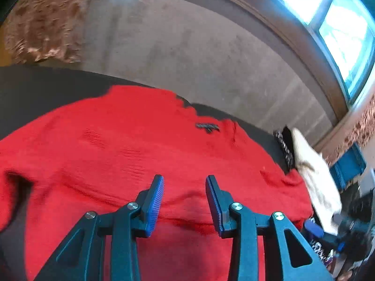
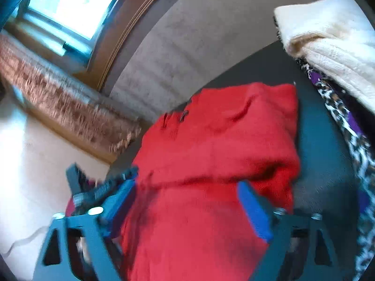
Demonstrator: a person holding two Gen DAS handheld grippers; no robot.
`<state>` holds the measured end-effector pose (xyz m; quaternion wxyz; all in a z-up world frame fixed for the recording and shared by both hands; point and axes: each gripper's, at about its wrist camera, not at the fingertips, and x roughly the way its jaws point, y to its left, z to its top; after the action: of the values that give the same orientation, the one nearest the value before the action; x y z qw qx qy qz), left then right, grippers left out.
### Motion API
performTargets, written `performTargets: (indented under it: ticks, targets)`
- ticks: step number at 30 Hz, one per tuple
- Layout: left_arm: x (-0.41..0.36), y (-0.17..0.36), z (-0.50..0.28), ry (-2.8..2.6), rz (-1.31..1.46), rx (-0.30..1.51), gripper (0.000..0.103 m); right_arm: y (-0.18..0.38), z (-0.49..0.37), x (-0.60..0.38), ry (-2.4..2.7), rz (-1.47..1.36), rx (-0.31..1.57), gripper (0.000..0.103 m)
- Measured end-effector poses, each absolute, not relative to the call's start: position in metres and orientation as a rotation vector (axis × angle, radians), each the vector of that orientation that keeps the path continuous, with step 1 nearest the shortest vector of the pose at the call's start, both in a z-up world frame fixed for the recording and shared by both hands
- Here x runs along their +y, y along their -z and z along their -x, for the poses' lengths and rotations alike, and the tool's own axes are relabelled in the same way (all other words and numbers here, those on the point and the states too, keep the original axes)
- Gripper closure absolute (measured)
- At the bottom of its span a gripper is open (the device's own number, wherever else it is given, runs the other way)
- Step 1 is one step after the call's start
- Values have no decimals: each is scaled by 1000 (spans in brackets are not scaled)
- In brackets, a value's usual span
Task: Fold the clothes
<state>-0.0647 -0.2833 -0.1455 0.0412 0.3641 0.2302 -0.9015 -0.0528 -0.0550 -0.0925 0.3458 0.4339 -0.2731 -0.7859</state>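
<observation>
A red knit sweater lies spread on a dark table, with a small dark logo near its far edge. My left gripper hovers just above the sweater's near part, jaws open, nothing between the blue pads. In the right wrist view the sweater is bunched and folded over. My right gripper is open wide with red cloth lying between its pads. The left gripper shows at the sweater's left edge.
A cream knit garment lies on a leopard-print garment at the table's right side; the cream garment also shows in the left wrist view. A grey wall, a window and a brown fuzzy throw lie beyond the table.
</observation>
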Motion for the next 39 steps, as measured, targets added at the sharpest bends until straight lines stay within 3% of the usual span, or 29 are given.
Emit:
performTargets:
  ticks: [3, 8, 9, 11, 15, 17, 21, 26, 31, 35, 39]
  targets:
    - [-271, 155, 71, 2743, -1141, 601, 66, 104, 71, -54, 2123, -1118, -834, 0]
    - [-285, 171, 68, 2766, -1130, 684, 68, 117, 64, -12, 2254, -1010, -1090, 2]
    - [-286, 171, 67, 2768, -1123, 687, 69, 120, 59, -6, 2245, -1013, -1098, 13]
    - [-286, 171, 66, 2767, -1125, 671, 69, 128, 48, 7, 2224, -1019, -1109, 26]
    - [-288, 172, 65, 2773, -1120, 697, 69, 117, 38, 12, 2231, -1111, -922, 30]
    - [-293, 173, 65, 2779, -1112, 744, 69, 102, 33, 12, 2284, -1137, -782, 23]
    - [-299, 175, 64, 2789, -1100, 802, 69, 66, 31, 6, 2386, -1068, -538, 23]
    - [-300, 176, 64, 2793, -1093, 830, 69, 47, 72, -42, 2217, -1047, -391, 23]
    - [-303, 177, 64, 2795, -1087, 860, 69, 87, 119, -77, 2300, -1228, -205, 22]
    - [-301, 177, 63, 2793, -1087, 851, 69, 114, 126, -63, 2461, -1179, -107, 37]
    - [-299, 176, 62, 2780, -1080, 842, 69, 114, 122, -74, 2487, -1183, 21, 34]
